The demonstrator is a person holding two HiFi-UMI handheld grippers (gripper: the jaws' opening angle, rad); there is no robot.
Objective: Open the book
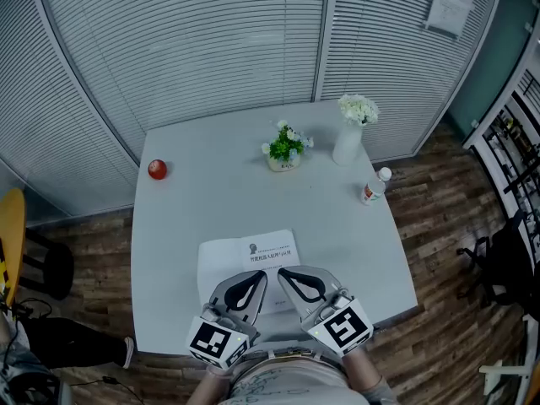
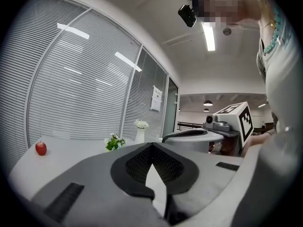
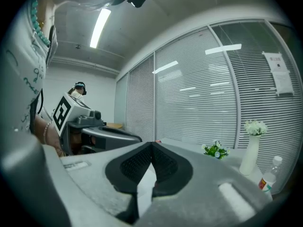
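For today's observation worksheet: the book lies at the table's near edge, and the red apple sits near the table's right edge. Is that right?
No. The red apple sits near the left edge of the table, not the right, as the head view shows. The book does lie at the near edge.

My book point(image 1: 253, 251) has a matt white paper cover. The table point(image 1: 194, 201) is smooth and matt, the floor point(image 1: 439, 201) wood plank, the vase point(image 1: 347, 146) and apple point(image 1: 157, 170) glossy, my left gripper point(image 1: 262, 273) matt grey plastic.
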